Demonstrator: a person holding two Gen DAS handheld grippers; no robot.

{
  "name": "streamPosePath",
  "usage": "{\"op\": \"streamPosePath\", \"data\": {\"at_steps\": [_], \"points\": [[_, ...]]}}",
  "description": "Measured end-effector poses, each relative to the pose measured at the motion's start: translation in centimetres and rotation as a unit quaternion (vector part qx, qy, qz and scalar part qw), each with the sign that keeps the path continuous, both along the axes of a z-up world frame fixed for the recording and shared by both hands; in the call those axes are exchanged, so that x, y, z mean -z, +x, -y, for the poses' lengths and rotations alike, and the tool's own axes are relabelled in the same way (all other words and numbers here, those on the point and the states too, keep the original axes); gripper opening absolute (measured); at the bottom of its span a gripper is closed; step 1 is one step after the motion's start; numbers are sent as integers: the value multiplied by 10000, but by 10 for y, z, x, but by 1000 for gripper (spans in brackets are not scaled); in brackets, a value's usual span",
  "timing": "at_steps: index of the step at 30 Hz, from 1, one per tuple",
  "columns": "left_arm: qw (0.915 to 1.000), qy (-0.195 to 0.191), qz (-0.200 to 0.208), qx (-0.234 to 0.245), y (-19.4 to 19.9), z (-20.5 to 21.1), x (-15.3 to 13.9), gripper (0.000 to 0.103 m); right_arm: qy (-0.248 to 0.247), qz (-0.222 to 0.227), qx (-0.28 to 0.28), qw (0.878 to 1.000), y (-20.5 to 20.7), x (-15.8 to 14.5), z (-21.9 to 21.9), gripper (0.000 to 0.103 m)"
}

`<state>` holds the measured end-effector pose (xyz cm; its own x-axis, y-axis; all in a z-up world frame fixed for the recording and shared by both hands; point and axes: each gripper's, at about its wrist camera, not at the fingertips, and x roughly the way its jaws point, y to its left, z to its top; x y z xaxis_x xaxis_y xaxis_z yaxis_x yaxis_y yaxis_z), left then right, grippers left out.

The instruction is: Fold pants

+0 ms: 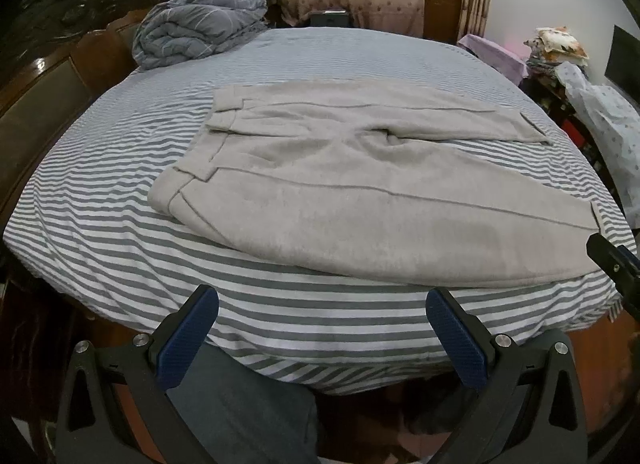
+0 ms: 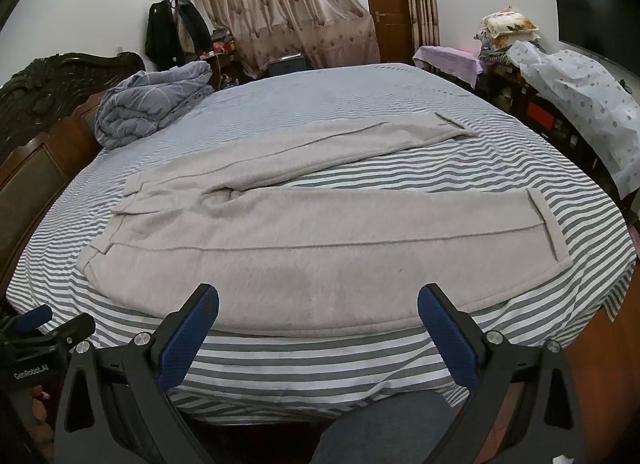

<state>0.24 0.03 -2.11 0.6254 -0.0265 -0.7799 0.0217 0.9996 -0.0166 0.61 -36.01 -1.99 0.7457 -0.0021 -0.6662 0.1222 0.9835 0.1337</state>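
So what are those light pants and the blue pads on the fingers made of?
The pants look like a thick, soft knit or fleece, matte beige-grey: fuzzy surface, rounded edges, no sheen. The blue pads on the right gripper seem to be rubber or textured plastic, judging by their fine ribbed grid; which one is unclear.

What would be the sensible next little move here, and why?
Probably bring both open grippers forward onto the near edge of the beige pants. The pants lie flat and unfolded on the striped bed, legs spread apart, and the left gripper and right gripper hover empty just short of that edge. Lifting the near leg over the far one looks like the natural first fold.
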Motion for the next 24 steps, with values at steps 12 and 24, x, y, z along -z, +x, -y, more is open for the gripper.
{"op": "streamPosePath", "data": {"at_steps": [12,24], "points": [[9999,80,-81,47,0,6,1,103,2,-24,-22,10000,0,4,-3,99],[9998,27,-181,-46,3,4,3,103,-66,-92,-52,9999,3,5,-5,99]]}}
